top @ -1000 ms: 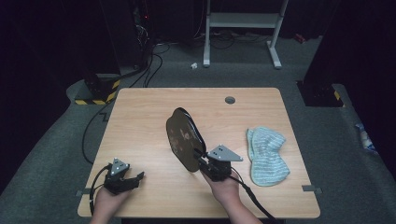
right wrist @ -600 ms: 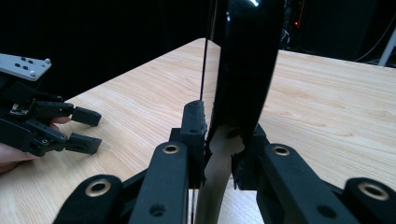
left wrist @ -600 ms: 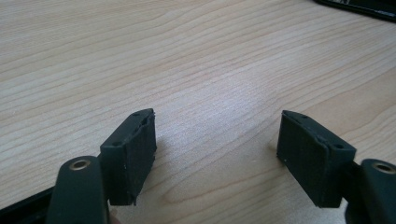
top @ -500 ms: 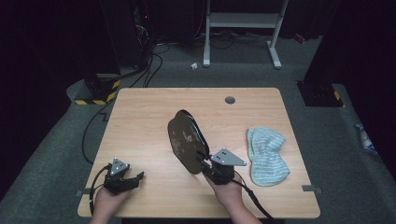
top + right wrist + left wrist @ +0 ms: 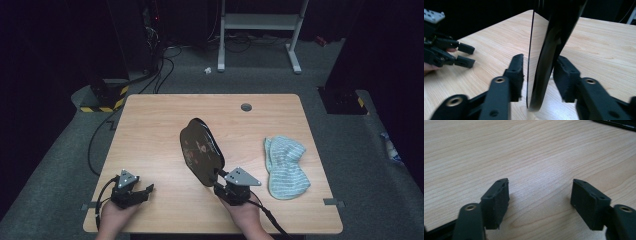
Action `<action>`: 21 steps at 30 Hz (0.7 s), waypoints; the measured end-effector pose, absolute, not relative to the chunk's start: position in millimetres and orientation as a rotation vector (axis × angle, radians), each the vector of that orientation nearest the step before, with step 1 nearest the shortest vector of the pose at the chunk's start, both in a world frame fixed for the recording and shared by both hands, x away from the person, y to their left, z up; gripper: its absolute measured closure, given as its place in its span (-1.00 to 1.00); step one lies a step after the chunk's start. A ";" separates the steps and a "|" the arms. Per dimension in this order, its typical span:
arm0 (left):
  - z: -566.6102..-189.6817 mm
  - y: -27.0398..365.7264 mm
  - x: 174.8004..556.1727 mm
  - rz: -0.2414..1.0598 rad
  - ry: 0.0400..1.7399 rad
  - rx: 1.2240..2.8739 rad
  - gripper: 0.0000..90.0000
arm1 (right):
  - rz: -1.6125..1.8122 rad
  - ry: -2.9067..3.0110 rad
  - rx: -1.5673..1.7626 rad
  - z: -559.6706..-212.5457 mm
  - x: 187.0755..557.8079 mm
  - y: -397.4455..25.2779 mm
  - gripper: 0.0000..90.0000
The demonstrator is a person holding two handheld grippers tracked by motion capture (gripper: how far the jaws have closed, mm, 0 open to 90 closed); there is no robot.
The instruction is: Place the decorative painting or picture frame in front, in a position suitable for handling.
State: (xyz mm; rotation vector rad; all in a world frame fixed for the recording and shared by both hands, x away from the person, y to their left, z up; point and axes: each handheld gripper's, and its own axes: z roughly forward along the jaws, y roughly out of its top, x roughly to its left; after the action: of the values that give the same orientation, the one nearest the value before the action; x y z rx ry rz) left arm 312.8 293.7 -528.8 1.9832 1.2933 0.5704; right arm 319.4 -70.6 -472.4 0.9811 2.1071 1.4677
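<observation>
The right tool [image 5: 223,176] grips a dark, glossy round plate with a faint printed pattern [image 5: 201,151] by its near rim. The plate is held on edge, tilted, above the middle of the light wooden surface [image 5: 150,130], toward its near edge. In the right gripper view the rim [image 5: 541,75] sits between the two black jaws; a slight gap shows beside the left-hand jaw, so contact on that side cannot be confirmed.

The left tool [image 5: 136,194] rests near the near-left corner of the surface, jaws apart and empty [image 5: 539,202].

A striped pale blue cloth [image 5: 285,165] lies crumpled toward the right edge, apart from the plate.

Risk assessment:
- The grasp covers only a small part of a smooth rim. The plate may pivot or slip out under its own weight.
- Any quick wrist rotation increases that leverage.
- A dropped plate would strike the surface edge-first and could chip.
</observation>
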 end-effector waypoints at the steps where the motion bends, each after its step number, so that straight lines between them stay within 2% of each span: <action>1: -528.0 293.5 312.9 0.565 1.291 1.987 -0.22 | 1.467 2.105 0.977 -473.4 318.3 -70.8 0.49; 6: -519.1 288.8 313.5 0.539 1.256 1.930 -0.22 | 1.463 2.097 0.987 -475.3 317.7 -74.3 0.49; 8: -514.4 285.2 313.9 0.522 1.233 1.903 -0.24 | 1.462 2.091 1.007 -476.0 319.2 -79.5 0.41; 14: -501.9 274.8 317.6 0.447 1.180 1.809 -0.29 | 1.455 2.076 1.019 -476.7 321.6 -86.5 0.33; 21: -490.8 256.4 332.0 0.467 1.097 1.775 -0.40 | 1.439 2.058 1.030 -478.5 325.8 -95.1 0.29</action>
State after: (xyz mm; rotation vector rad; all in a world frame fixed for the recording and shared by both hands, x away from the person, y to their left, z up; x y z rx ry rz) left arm 332.0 256.4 -490.8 1.7752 1.0969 0.4668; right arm 325.8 -95.1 -478.5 1.0304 2.0577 1.4387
